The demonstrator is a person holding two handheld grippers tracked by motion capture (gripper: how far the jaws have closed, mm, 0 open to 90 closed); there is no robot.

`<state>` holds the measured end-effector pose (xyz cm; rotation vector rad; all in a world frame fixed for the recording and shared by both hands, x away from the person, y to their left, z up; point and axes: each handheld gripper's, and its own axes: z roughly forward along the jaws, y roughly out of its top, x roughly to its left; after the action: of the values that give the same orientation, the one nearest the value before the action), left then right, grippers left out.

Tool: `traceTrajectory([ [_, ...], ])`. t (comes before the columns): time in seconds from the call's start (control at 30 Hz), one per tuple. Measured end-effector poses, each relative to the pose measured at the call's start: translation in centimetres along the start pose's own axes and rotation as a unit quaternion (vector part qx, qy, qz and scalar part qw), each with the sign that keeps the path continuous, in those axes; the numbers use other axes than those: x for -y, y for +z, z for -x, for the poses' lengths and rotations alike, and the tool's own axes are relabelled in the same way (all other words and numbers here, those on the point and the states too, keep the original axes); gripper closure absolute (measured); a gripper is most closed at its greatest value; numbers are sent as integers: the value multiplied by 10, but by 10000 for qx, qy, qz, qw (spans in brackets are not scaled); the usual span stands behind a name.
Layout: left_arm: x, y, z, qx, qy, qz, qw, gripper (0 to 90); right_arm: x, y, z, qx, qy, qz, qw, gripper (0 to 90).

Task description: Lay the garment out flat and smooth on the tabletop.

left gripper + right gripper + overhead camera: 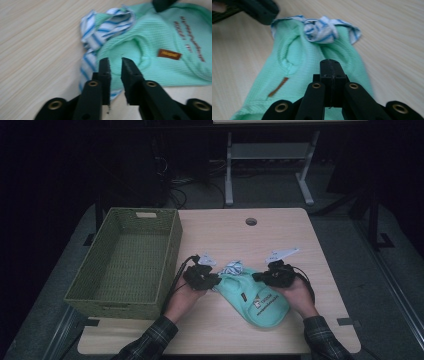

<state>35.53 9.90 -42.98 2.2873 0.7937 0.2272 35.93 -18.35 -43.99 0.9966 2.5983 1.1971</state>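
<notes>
While the mint-green garment lies flat on the tabletop just right of the woven basket, the left gripper hovers at its near-basket edge, jaws slightly spread around a fold without pinching it. On the garment's far side from the basket, the right gripper has its jaws pressed together over the cloth. A blue-striped cloth is bunched at the garment's top end.

high: above, facing forward-down; gripper views: close; shared: green garment
</notes>
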Motion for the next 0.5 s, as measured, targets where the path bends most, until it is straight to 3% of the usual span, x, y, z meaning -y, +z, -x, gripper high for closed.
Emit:
traceTrajectory([
  [0.1,1,2,-4,-70,-71,-41,9999,651,0,4,-3,-56,-78,-15,10000,897],
  [0.13,2,5,-8,-155,-151,-47,9998,588,-1,9,-6,-95,-62,-98,9999,897],
  [0.27,5,14,-15,-116,-265,-154,9995,475,0,18,-8,-122,-110,-201,9997,897],
  [0.5,7,25,-15,7,-271,-320,9991,427,3,23,-9,-129,-136,-284,9994,897],
])
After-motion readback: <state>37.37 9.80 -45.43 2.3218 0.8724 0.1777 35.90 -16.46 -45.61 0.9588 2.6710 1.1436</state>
